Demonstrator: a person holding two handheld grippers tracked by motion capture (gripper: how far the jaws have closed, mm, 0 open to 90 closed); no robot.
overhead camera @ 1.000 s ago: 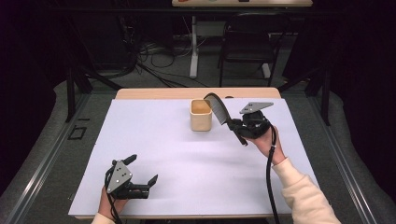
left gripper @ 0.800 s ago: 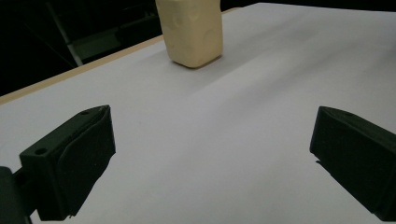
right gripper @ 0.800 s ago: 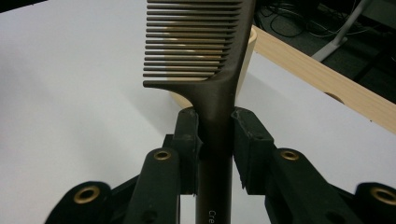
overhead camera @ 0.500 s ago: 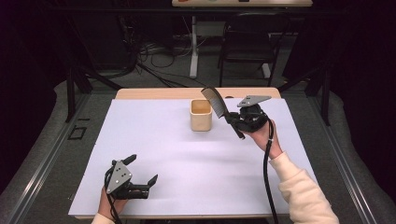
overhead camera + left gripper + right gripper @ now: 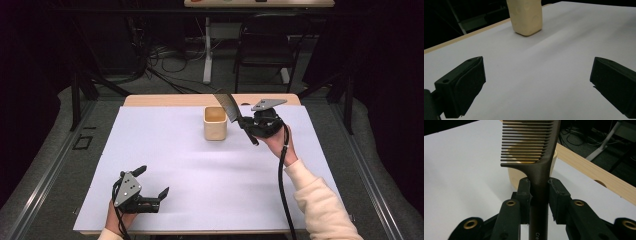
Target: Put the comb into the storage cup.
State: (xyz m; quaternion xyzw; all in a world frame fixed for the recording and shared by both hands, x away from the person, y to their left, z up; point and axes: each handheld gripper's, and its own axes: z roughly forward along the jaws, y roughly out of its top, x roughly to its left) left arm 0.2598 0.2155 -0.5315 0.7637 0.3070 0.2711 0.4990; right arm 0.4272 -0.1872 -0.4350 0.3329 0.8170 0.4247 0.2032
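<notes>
My right gripper (image 5: 250, 125) (image 5: 539, 192) is shut on the handle of a dark wide-tooth comb (image 5: 231, 109) (image 5: 531, 145). The comb slants up and to the left, its toothed end just above the right rim of a cream square cup (image 5: 215, 123) (image 5: 515, 176) at the back centre of the white mat. In the left gripper view the cup (image 5: 525, 16) stands far ahead. My left gripper (image 5: 154, 182) (image 5: 536, 85) rests near the front left of the mat, jaws wide open with nothing between them.
A white mat (image 5: 200, 170) covers most of the wooden table (image 5: 170, 100). Beyond the table's back edge stand a dark chair (image 5: 262, 45), table legs and cables on the floor. A black cable (image 5: 281, 175) trails from my right gripper along the forearm.
My right gripper has carried the comb a little up and toward the back, bringing its toothed end closer over the cup. The left gripper has not moved.
</notes>
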